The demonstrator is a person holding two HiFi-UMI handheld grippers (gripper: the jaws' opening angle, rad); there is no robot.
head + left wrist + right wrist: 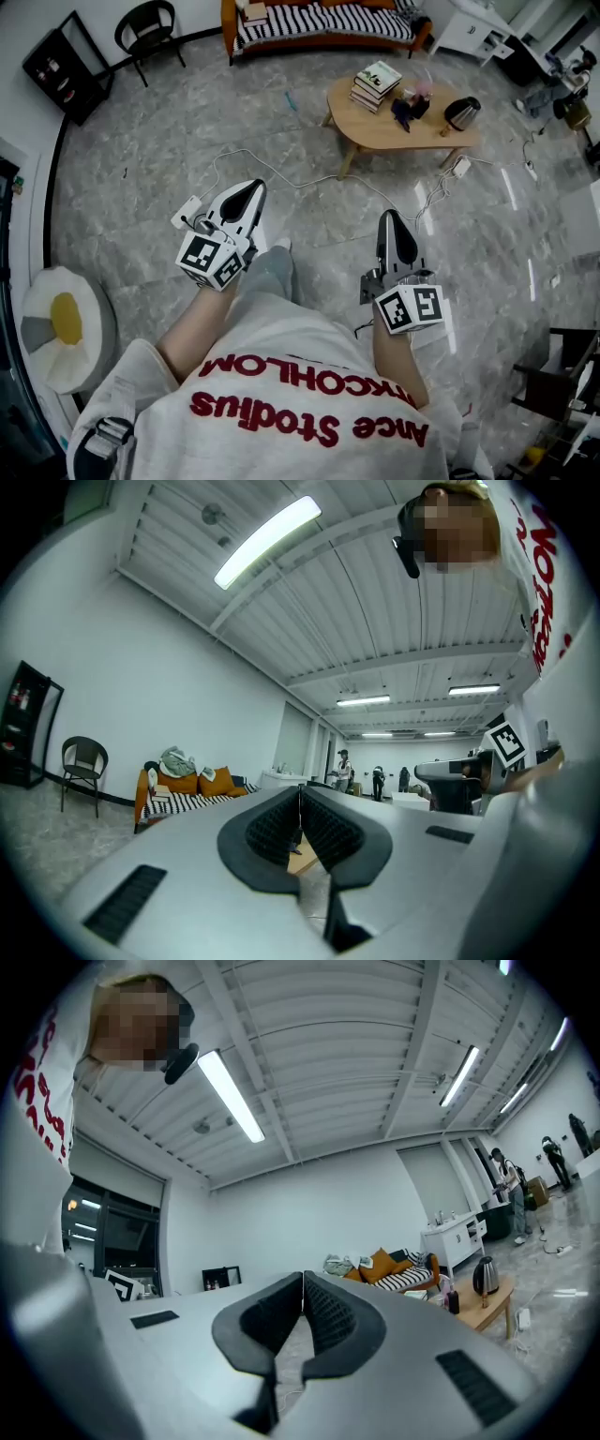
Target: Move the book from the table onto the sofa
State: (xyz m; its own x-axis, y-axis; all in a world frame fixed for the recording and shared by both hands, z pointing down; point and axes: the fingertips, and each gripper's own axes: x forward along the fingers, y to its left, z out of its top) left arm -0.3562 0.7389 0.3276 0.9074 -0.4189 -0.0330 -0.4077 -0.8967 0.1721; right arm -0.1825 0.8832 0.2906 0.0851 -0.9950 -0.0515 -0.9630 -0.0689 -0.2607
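A stack of books (376, 84) lies on the left end of the low wooden table (380, 129), far ahead of me in the head view. The striped sofa (323, 21) with orange frame stands beyond it at the back wall; it also shows small in the left gripper view as sofa (183, 794) and in the right gripper view as sofa (398, 1274). My left gripper (251, 192) and right gripper (391, 220) are held level over the floor, well short of the table. Both are shut with nothing between the jaws.
A kettle (462, 112) and small dark items (410, 108) share the table. A white cable and power strip (461, 167) trail across the marble floor between me and the table. A black chair (150, 28) and shelf (58, 67) stand back left, a round cushion (61, 323) at left.
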